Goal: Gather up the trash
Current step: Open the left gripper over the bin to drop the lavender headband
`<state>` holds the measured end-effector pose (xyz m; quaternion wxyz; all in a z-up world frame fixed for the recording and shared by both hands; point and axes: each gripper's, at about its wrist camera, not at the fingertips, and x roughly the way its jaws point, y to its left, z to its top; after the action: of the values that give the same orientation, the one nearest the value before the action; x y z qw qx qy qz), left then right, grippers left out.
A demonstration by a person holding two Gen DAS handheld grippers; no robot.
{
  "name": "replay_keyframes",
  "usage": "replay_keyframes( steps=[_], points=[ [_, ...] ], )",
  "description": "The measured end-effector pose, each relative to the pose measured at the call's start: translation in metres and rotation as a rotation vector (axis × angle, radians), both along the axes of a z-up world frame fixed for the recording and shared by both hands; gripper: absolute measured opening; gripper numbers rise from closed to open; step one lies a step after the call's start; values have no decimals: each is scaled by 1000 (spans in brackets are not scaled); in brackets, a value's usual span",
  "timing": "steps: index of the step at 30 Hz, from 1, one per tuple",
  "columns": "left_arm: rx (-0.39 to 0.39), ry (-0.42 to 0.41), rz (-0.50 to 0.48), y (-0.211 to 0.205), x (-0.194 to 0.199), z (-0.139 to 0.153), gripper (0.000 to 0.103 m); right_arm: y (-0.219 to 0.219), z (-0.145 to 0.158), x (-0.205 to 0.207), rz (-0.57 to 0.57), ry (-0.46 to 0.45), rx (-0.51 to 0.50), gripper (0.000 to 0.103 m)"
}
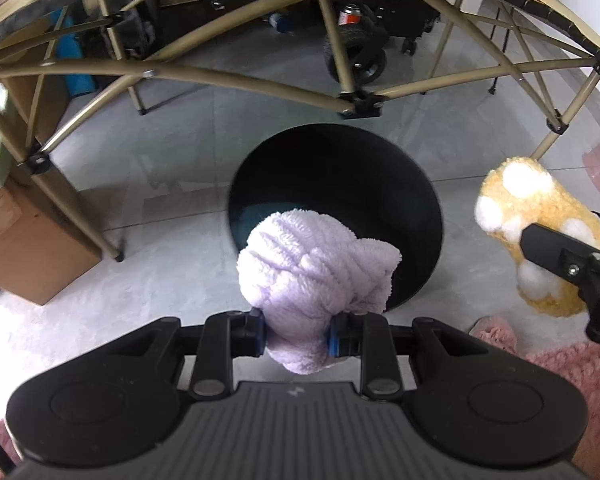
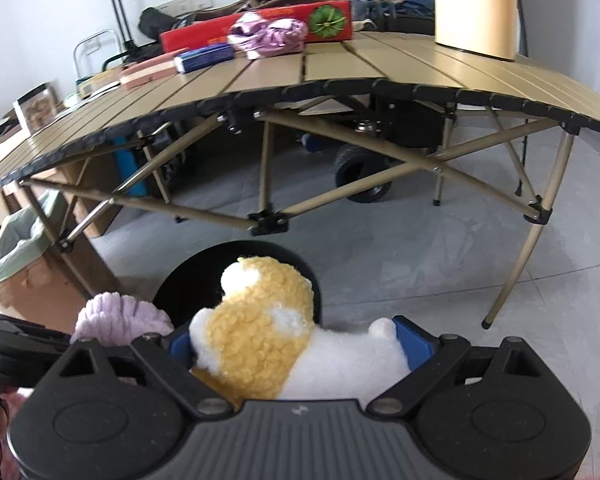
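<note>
Just ahead of the left claw, clenched on a lilac cloth, the black bin waits; the right claw grips a plush toy, neither dropped yet.

The lavender fluffy cloth hides the near rim and part of the inside of the black bin. The yellow and white plush toy covers the bin's middle in the right wrist view. The picture's edge cuts the cardboard box.
</note>
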<state>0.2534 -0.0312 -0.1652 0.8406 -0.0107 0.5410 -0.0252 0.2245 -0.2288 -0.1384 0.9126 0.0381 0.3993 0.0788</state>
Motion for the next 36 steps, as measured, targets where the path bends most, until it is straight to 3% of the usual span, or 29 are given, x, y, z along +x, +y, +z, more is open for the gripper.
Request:
replay_keyframes(
  steps=[10, 18, 30, 36],
  points=[
    [-11, 40, 4, -27, 46, -16, 27, -18, -2, 38, -75, -25, -2, 95],
    [-7, 72, 36, -32, 72, -38, 27, -22, -20, 47, -90, 16, 4, 95],
    [4, 81, 49, -37, 77, -44, 27, -18, -22, 46, -99, 11, -17, 95],
    [6, 79, 74, -34, 77, -45, 33, -17, -21, 46, -105, 8, -20, 95]
  ],
)
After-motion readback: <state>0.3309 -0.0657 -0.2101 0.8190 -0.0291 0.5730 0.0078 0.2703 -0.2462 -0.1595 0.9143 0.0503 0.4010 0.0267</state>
